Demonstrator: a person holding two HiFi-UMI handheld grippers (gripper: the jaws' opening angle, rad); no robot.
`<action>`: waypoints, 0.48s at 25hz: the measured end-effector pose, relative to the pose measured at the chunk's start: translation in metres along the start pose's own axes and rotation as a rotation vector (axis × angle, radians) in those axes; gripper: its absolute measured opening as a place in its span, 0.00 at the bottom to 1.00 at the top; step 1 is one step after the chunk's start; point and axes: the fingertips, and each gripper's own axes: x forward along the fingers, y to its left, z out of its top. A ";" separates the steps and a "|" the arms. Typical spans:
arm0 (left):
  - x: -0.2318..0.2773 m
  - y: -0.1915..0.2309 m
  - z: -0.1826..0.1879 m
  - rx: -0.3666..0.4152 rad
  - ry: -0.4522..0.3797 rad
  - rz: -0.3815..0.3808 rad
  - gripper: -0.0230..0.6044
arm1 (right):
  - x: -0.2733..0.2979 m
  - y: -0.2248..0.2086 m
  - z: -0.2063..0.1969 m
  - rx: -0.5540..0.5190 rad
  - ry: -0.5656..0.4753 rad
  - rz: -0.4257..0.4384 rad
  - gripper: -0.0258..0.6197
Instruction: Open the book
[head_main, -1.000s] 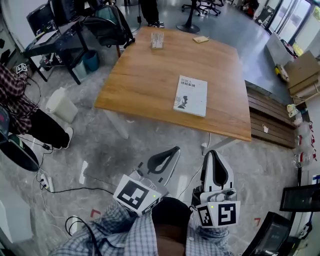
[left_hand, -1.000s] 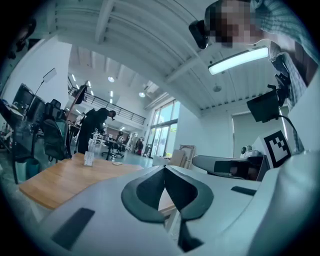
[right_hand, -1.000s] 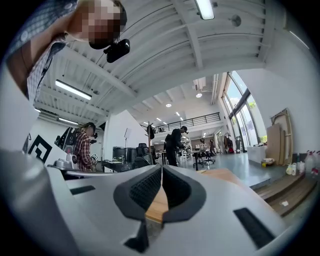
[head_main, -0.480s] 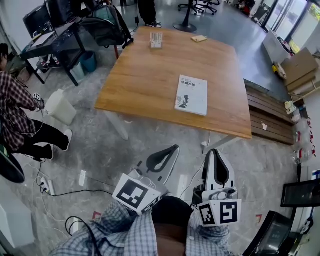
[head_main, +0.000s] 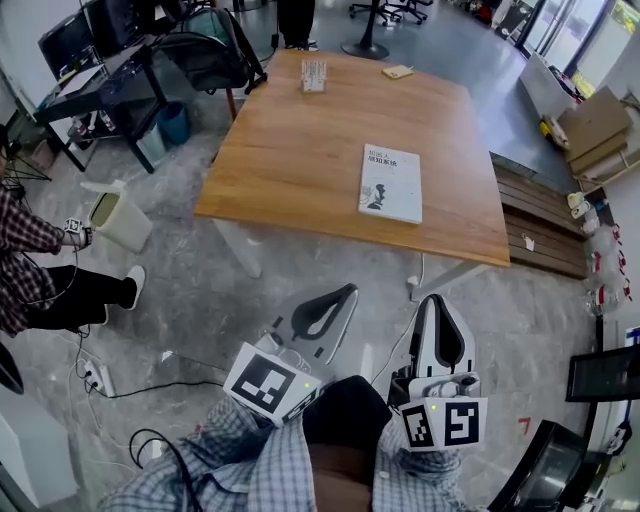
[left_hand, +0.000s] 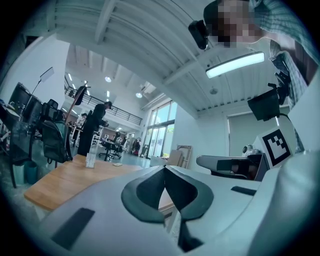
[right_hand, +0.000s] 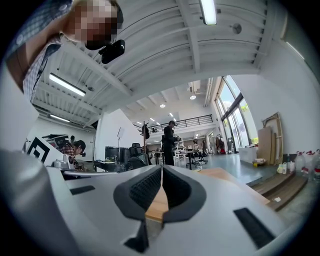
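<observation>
The book (head_main: 391, 183) is noted closed, flat on the table (head_main: 300, 150), well apart from both tongs. Left tongs (head_main: 345, 297) and right tongs (head_main: 437, 305) are pressed together, empty (short of the table). Nothing is judged done; approach and opening are outstanding.

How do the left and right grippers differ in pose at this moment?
The left gripper slants rightward, the right gripper points straight ahead. The left gripper's marker cube looks skewed, the right gripper's square. Both are shut, empty, short of the table and book.
</observation>
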 end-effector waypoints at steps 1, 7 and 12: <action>-0.003 0.001 -0.001 -0.001 0.003 -0.003 0.04 | -0.001 0.002 -0.002 0.002 0.002 -0.006 0.08; -0.004 0.007 -0.003 0.005 0.005 -0.009 0.04 | 0.000 0.003 -0.006 0.003 0.008 -0.020 0.08; 0.001 0.016 -0.002 0.014 0.001 -0.003 0.04 | 0.010 -0.001 -0.010 0.011 0.013 -0.026 0.08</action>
